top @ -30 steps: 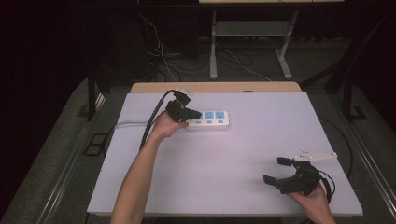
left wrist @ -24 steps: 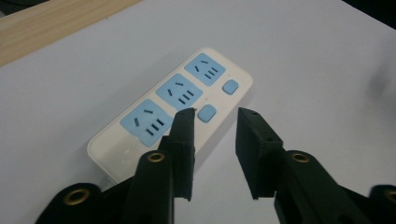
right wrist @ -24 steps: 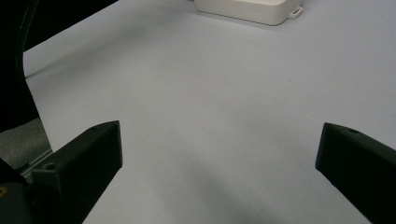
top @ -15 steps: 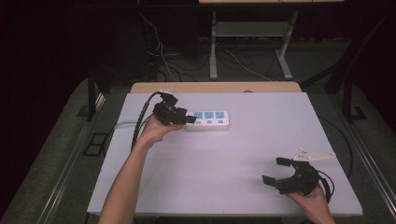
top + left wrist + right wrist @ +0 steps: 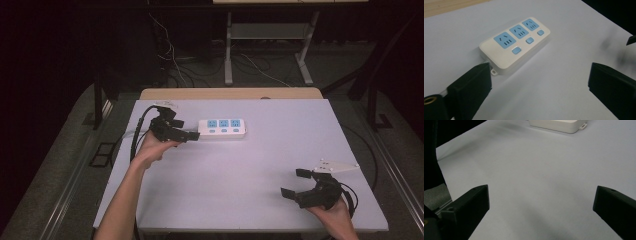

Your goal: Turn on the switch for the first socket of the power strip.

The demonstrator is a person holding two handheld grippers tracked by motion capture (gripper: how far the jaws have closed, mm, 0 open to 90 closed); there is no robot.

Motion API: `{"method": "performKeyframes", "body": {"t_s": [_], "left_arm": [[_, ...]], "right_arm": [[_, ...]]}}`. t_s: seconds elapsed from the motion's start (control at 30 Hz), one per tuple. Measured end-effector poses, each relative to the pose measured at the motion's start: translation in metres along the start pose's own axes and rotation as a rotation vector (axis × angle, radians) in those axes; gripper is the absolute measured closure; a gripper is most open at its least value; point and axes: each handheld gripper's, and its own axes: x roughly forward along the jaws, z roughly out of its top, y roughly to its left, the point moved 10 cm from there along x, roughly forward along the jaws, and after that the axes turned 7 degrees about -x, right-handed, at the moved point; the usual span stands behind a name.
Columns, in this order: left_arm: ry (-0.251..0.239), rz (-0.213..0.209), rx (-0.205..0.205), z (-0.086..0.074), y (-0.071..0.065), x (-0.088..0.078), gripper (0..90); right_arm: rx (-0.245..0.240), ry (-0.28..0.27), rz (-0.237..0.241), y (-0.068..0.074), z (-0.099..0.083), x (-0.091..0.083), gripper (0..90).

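A white power strip (image 5: pixel 222 128) with three blue sockets lies flat on the far left part of the white table (image 5: pixel 250 165). My left gripper (image 5: pixel 189 134) sits just left of the strip's near end, apart from it. In the left gripper view its jaws (image 5: pixel 540 82) stand wide with only bare table between them, and the power strip (image 5: pixel 515 45) lies just ahead. Those jaws have just been opening. My right gripper (image 5: pixel 296 184) rests near the table's front right corner, open and holding nothing. In the right gripper view, the power strip (image 5: pixel 556 126) is far ahead of the gripper (image 5: pixel 541 205).
A wooden board (image 5: pixel 230 93) runs along the table's far edge. Behind it stand metal frame legs (image 5: pixel 229 45), with loose cables (image 5: pixel 170 55) on the dark floor. A black cable (image 5: pixel 137 137) trails from my left gripper over the table's left side.
My left gripper has drawn back to the left from the power strip's end, and its jaws have opened. The strip stays in place. My right gripper has not moved.
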Motion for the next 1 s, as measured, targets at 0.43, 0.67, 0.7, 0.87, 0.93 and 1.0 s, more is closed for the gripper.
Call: {"method": "performKeyframes", "body": {"t_s": [0.43, 0.67, 0.7, 0.87, 0.93, 1.0], "left_arm": [[-0.070, 0.024, 0.038, -0.027, -0.015, -0.022, 0.0], [-0.101, 0.025, 0.042, -0.045, -0.023, -0.029, 0.0], [-0.104, 0.028, 0.046, -0.047, -0.024, -0.030, 0.0], [-0.115, 0.030, 0.062, -0.062, -0.033, -0.032, 0.0], [-0.114, 0.032, 0.062, -0.068, -0.037, -0.033, 0.0], [-0.116, 0.028, 0.060, -0.074, -0.040, -0.033, 0.0]], "right_arm": [[-0.003, 0.004, 0.000, 0.001, 0.000, 0.001, 0.1], [-0.005, 0.006, -0.001, 0.002, -0.001, 0.002, 0.1], [-0.005, 0.005, -0.001, 0.002, 0.000, 0.002, 0.1], [-0.004, 0.007, 0.000, 0.003, -0.001, 0.002, 0.1], [-0.006, 0.009, 0.000, 0.003, -0.001, 0.002, 0.1], [-0.006, 0.008, 0.000, 0.003, -0.001, 0.002, 0.1]]}}
